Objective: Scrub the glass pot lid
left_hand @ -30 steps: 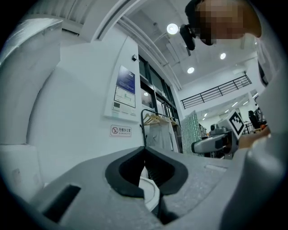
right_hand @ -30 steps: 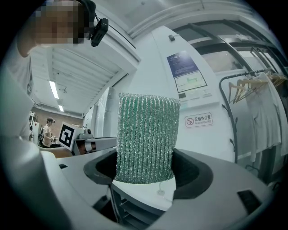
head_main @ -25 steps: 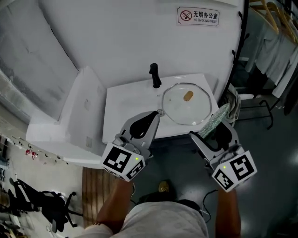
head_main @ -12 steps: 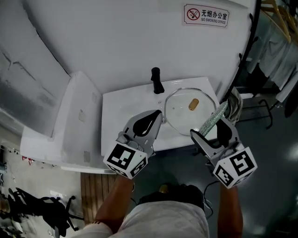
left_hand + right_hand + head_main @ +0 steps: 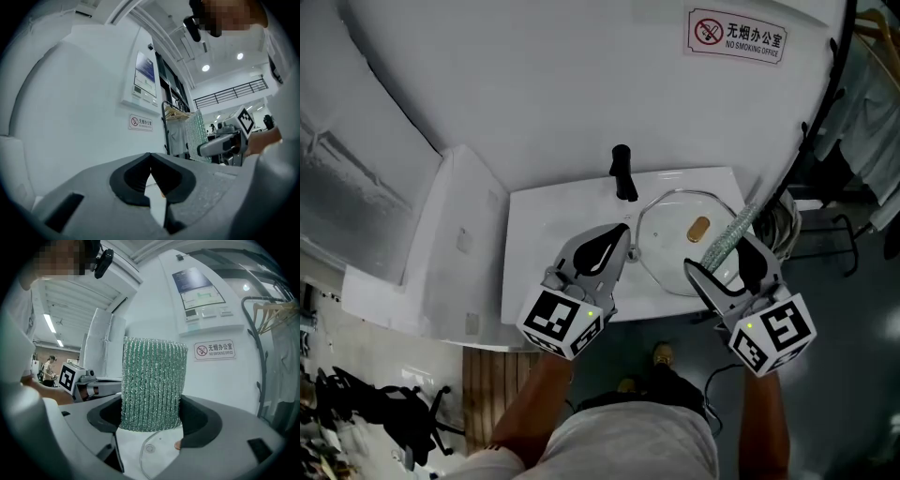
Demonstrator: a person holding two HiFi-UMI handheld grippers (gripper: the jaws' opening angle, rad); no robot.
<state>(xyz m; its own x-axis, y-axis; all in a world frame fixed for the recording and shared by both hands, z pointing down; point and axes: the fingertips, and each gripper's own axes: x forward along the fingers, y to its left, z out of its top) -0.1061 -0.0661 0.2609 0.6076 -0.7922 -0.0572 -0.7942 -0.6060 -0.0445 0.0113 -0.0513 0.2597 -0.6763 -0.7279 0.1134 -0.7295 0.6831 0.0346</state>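
Observation:
The round glass pot lid (image 5: 675,246) with a brown knob (image 5: 698,229) lies flat in the white sink (image 5: 553,244). My left gripper (image 5: 623,230) is shut, its tips just left of the lid's rim, with nothing seen between its jaws; in the left gripper view (image 5: 150,157) only white surface shows below the closed jaws. My right gripper (image 5: 720,258) is shut on a green scrub cloth (image 5: 729,234) that sticks out forward over the lid's right part. In the right gripper view the cloth (image 5: 152,380) stands upright between the jaws, with the lid's rim (image 5: 137,453) below.
A black faucet (image 5: 622,172) stands at the sink's back edge. A white boxy unit (image 5: 441,244) adjoins the sink on the left. A no-smoking sign (image 5: 737,36) hangs on the curved white wall. A dark clothes rack (image 5: 825,141) stands at the right.
Both grippers have moved forward toward the sink. The green cloth now overlaps the lid's right part, and the left tips stay by its left rim.

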